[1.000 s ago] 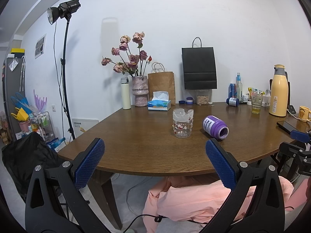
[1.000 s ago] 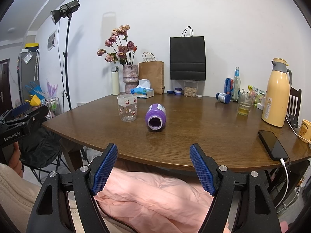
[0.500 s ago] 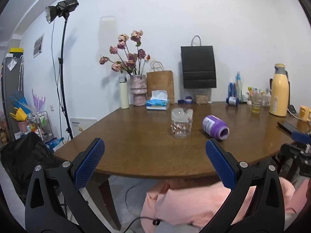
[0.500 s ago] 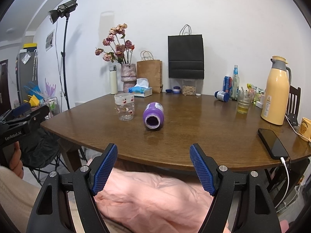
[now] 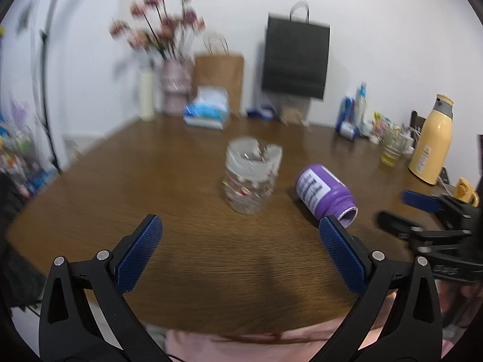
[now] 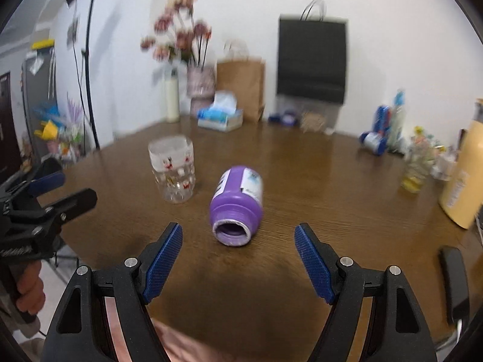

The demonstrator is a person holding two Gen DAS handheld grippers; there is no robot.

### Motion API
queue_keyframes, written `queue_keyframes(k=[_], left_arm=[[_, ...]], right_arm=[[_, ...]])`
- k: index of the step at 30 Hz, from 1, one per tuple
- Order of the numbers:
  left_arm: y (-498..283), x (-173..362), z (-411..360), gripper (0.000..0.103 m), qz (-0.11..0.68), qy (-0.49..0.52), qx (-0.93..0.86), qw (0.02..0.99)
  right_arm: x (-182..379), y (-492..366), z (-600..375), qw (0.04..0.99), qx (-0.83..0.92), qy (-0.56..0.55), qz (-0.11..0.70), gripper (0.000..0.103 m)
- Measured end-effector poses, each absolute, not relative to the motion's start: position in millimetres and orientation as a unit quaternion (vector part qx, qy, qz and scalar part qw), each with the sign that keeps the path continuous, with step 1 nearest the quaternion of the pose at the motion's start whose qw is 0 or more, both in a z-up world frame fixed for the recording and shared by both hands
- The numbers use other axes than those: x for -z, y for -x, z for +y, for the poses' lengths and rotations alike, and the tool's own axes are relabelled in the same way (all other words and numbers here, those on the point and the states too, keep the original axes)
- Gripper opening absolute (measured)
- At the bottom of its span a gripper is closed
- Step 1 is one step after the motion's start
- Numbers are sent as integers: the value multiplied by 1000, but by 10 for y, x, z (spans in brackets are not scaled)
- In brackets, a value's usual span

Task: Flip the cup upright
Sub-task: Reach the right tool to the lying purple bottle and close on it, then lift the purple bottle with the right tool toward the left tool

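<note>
White wall is standing behind a brown wooden table [image 6: 302, 163], and along the wall side many things are waiting: a vase with pink flowers [image 6: 199, 86], a brown paper bag [image 6: 240, 86], a black paper bag [image 6: 312, 63], a tissue box [image 6: 222, 116] and, at the right edge, a yellow thermos [image 5: 431, 144]. Both views are looking blurred.

On the middle of the table the purple cup [image 6: 237, 202] is lying on its side, with its open mouth pointing toward the right gripper [image 6: 238, 267]. Just beside it, on its left in the right wrist view, a clear glass [image 6: 173, 170] with small red figures is standing with its wide end on the wood; the two are near but not touching.

The right gripper is hanging over the near edge of the table with its blue fingers [image 6: 164, 259] spread wide, holding nothing, and the cup is lying between them a little further away. The left gripper [image 5: 240, 256] is also standing wide apart and empty, facing the glass [image 5: 252, 178], while the cup [image 5: 324, 193] is showing close to its right finger. A black phone [image 6: 452, 283] is lying at the right side.
</note>
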State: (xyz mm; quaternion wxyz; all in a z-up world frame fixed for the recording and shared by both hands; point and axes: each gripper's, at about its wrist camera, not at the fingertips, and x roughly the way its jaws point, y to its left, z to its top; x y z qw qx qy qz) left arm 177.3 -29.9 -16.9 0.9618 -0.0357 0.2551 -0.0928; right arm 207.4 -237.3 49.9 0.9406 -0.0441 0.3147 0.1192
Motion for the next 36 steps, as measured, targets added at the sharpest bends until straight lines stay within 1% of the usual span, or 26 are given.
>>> queue_keyframes(k=[4,9,11,14,17,21,22,23,24,25,26,29,31,34,36], left_arm=[[-2067,250,-352,103,282,3,64,957],[-2231,320,-306,103,318,20,71,945],[-2219,328,-319,103,320,21,69,945],[-2230,300,-361,103,319,23,75,944],[-2195,254,-423,103,318,27,93,943],[-2181,191,-499,101,319,36,122,939],[-2182,176,-513,98,318,41,132,938],[-2190,169,-523,89,317,47,139,937],[-2219,173,-545,82,319,48,142,936],[-2262,195,-571,72,329,45,140,933],[-2315,234,-596,59,341,42,140,929],[-2345,271,-603,55,348,49,140,926],[-2313,263,-625,56,334,31,124,934],[-2220,242,-709,56,299,-33,69,951],[-2199,244,-705,56,293,-38,68,953]], right_arm=[[-363,-2588,-2234,923,-134,32,360,81],[-168,-3042,-2131,907,-130,35,399,81],[-99,-3123,-2133,901,-130,35,412,70],[-86,-3087,-2184,897,-138,35,418,70],[-104,-2855,-2154,879,-223,30,420,70],[-129,-2394,-1932,859,-319,87,391,70],[-133,-2298,-1874,856,-329,104,384,70],[-139,-2221,-1813,855,-335,120,377,70],[-139,-2185,-1770,854,-340,128,372,70],[-138,-2168,-1749,854,-343,130,368,70],[-133,-2170,-1738,854,-345,130,367,70],[-112,-2189,-1744,853,-349,125,368,70],[-101,-2162,-1783,854,-350,127,364,71],[-79,-2196,-1849,864,-315,140,368,78],[-94,-2210,-1977,867,-308,125,372,78]])
